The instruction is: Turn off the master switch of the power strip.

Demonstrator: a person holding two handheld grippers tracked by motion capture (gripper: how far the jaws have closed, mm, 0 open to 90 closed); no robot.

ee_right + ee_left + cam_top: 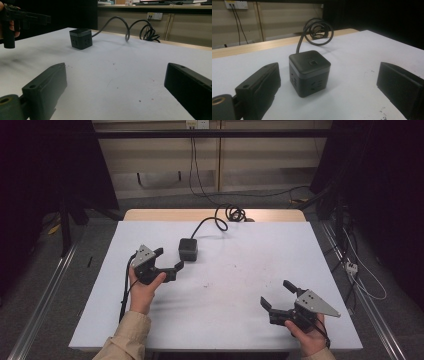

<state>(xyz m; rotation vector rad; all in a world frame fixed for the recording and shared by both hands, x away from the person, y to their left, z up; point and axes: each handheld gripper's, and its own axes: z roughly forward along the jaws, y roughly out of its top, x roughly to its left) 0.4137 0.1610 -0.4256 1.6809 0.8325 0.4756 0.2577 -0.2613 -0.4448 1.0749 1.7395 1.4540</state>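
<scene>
- The cube power socket (188, 249) sits on the white surface (240, 285) toward 11 o'clock from the centre, upright, its dark cable (212, 222) curling off to a coil at 12 o'clock.
- The left hand-held gripper (168, 258) has its jaws spread wide, near the cube at its 8 o'clock and not touching it.
- In the left gripper view the cube (309, 72) lies just ahead between the jaws.
- The right hand-held gripper (276, 295) rests at 5 o'clock, jaws apart, well away.
</scene>
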